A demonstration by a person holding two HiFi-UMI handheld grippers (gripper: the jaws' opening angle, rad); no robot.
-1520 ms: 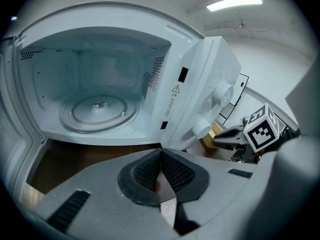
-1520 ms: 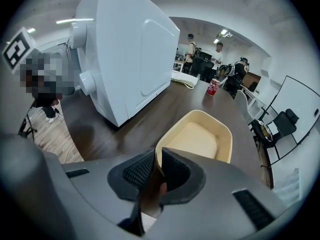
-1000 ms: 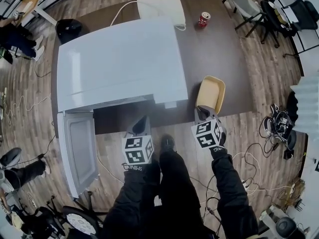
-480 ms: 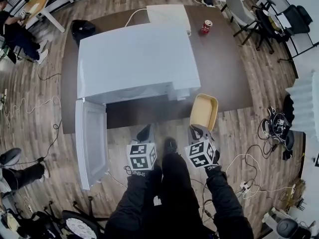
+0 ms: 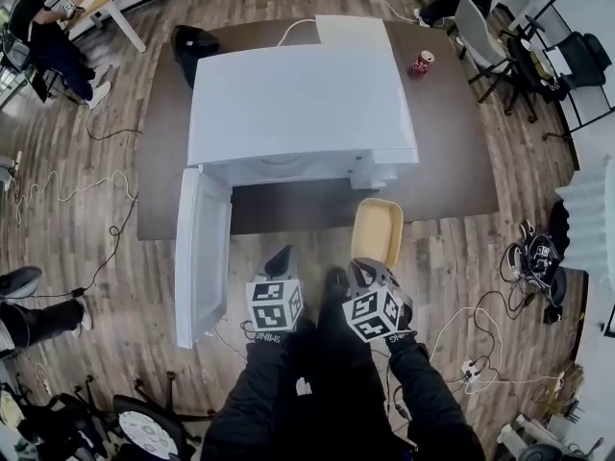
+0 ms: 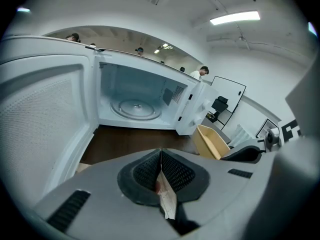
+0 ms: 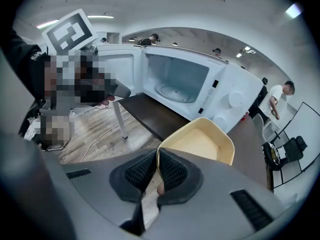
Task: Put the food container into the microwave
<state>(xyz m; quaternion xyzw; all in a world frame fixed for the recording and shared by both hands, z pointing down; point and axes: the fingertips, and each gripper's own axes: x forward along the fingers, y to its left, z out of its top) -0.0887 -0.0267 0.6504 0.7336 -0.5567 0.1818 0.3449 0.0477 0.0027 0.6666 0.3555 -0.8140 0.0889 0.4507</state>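
Note:
The beige food container (image 5: 377, 230) hangs in the air just off the table's near edge, in front of the microwave's control panel. My right gripper (image 5: 364, 268) is shut on its near rim, and the right gripper view shows that gripper (image 7: 156, 158) pinching the container (image 7: 205, 141). The white microwave (image 5: 303, 104) stands on the brown table (image 5: 456, 166), its door (image 5: 202, 257) swung open to the left. In the left gripper view the cavity (image 6: 137, 91) with its glass turntable (image 6: 135, 107) is bare. My left gripper (image 5: 280, 257) is shut on nothing, in front of the opening.
A red can (image 5: 420, 63) stands on the table at the back right, and a white box (image 5: 351, 32) lies behind the microwave. Chairs stand round the table and cables (image 5: 480, 339) lie on the wooden floor. People sit at a desk at the far left.
The right gripper has carried the container leftward and back off the table edge, nearer the microwave's opening. The left gripper has stayed shut in front of the open door.

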